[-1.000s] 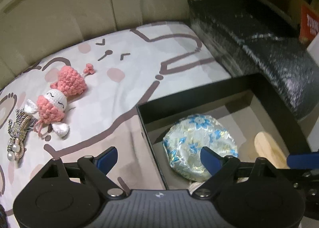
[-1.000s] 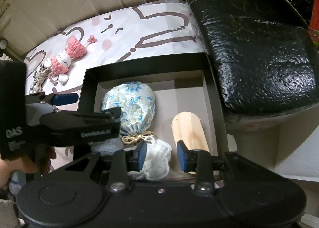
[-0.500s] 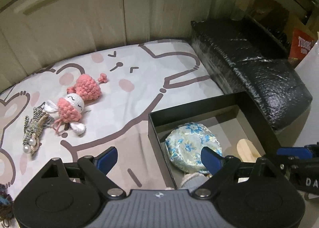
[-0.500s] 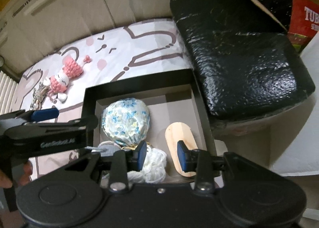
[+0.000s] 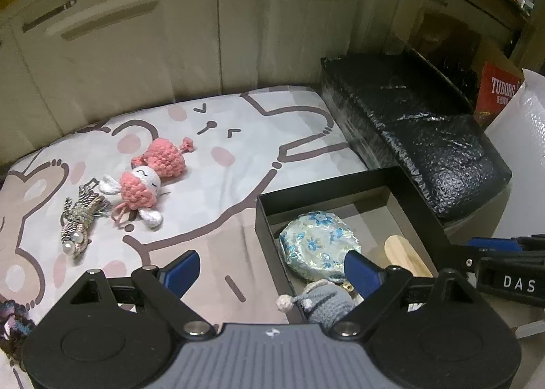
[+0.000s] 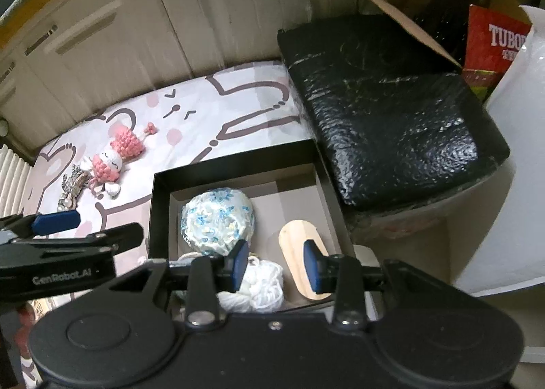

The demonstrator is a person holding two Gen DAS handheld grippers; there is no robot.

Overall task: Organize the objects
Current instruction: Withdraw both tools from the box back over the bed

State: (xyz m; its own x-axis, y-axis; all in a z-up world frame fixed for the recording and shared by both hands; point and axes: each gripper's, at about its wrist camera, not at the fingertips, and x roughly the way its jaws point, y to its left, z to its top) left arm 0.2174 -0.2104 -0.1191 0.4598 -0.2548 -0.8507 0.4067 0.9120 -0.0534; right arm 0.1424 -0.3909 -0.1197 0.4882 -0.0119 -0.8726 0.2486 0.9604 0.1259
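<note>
An open black box (image 5: 327, 184) (image 6: 238, 164) sits on the cartoon-print sheet. In it lie a blue floral pouch (image 5: 316, 246) (image 6: 218, 219), an oval wooden piece (image 5: 405, 256) (image 6: 299, 253), a grey crochet toy (image 5: 323, 300) and a white lacy bundle (image 6: 262, 290). Left of the box, a pink crochet doll (image 5: 150, 178) (image 6: 112, 154) and a pearl tassel (image 5: 80, 219) rest on the sheet. My left gripper (image 5: 270, 270) hovers over the box's left wall, jaws wide and still opening, nothing between them. My right gripper (image 6: 275, 263) hangs above the box, jaws narrowly apart and opening, holding nothing.
A black bubble-wrapped block (image 5: 419, 137) borders the box on the right. Behind it stands a red Tuborg carton (image 5: 500, 93), with white bubble wrap (image 5: 517, 167) at the far right. Cream cabinet doors (image 5: 136, 31) close the back. A dark yarn item (image 5: 13, 324) lies bottom left.
Both grippers have risen away from the box, so more of the bed and cabinets shows. The right jaws have parted slightly. The grey crochet toy has come into the left view.
</note>
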